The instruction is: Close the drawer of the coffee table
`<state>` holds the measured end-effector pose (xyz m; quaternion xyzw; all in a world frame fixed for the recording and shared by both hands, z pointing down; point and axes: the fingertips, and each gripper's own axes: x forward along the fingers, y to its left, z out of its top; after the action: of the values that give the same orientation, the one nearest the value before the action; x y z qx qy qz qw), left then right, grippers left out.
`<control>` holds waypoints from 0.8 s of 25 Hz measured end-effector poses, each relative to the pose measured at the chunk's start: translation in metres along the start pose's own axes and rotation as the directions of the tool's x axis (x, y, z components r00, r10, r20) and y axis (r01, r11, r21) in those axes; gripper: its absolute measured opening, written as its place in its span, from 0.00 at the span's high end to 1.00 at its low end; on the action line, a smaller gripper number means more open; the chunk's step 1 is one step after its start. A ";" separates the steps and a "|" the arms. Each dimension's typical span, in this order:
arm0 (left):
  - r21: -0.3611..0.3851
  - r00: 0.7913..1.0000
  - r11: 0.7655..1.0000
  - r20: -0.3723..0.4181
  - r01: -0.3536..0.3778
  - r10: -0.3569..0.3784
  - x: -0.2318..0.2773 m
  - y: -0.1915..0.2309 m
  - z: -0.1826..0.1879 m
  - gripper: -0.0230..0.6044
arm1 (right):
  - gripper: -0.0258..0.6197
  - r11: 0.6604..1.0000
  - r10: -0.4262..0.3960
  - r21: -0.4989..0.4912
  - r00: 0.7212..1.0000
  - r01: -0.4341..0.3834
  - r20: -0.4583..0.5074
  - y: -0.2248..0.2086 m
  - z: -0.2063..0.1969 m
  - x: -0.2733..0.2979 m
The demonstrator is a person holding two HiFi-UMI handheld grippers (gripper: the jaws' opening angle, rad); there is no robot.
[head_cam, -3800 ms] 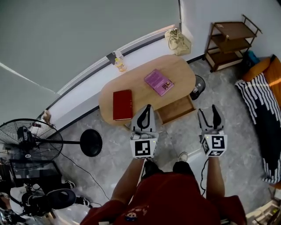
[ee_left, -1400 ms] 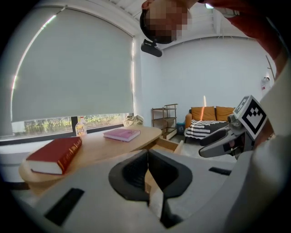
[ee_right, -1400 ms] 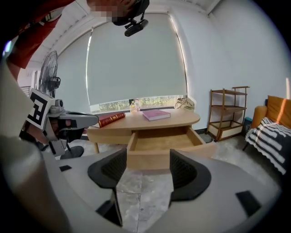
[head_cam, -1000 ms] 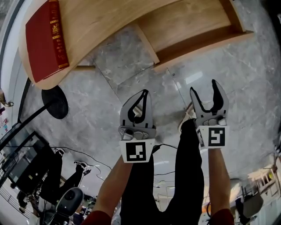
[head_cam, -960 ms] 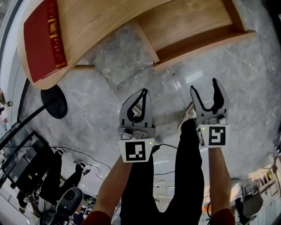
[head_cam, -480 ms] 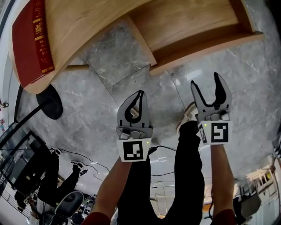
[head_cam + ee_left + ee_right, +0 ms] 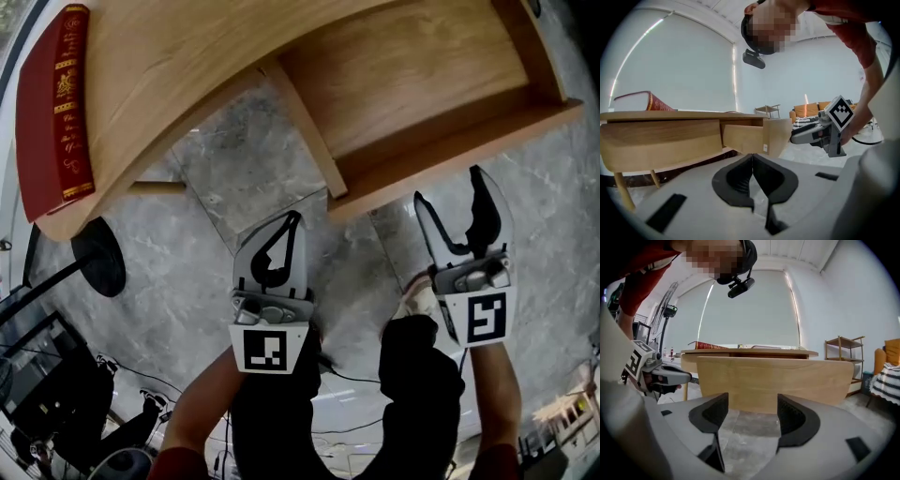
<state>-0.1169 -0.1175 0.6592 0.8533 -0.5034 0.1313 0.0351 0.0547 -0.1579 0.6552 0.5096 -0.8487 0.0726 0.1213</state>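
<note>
The wooden coffee table (image 7: 169, 66) fills the top of the head view. Its drawer (image 7: 403, 84) is pulled out toward me, with the front panel (image 7: 459, 145) nearest. My right gripper (image 7: 450, 192) is open, its fingertips just short of that panel; in the right gripper view the drawer front (image 7: 773, 380) spans the gap between the jaws of the right gripper (image 7: 749, 411). My left gripper (image 7: 292, 220) is shut and empty, below the drawer's left corner. From the left gripper (image 7: 753, 161), the drawer (image 7: 745, 138) shows from the side, with the right gripper (image 7: 820, 133) beside it.
A red book (image 7: 52, 103) lies on the table's left end. A black round fan base (image 7: 98, 269) stands on the marble floor at left. The person's legs (image 7: 412, 375) are under the grippers. A wooden shelf (image 7: 841, 350) and a striped blanket (image 7: 886, 380) are at right.
The view has dropped closer to the table. Both grippers moved forward toward the open drawer; the right one now sits just in front of the drawer's front panel.
</note>
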 end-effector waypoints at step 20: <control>-0.064 0.971 0.994 0.219 -0.087 0.099 0.040 0.037 -0.024 0.95 | 0.46 0.994 -0.059 -0.080 0.976 0.077 0.209 -0.010 -0.002 0.019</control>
<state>-0.1351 -0.1651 0.6903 0.8369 -0.5469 0.0230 -0.0043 0.0549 -0.1779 0.6620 0.5372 -0.8412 -0.0221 0.0572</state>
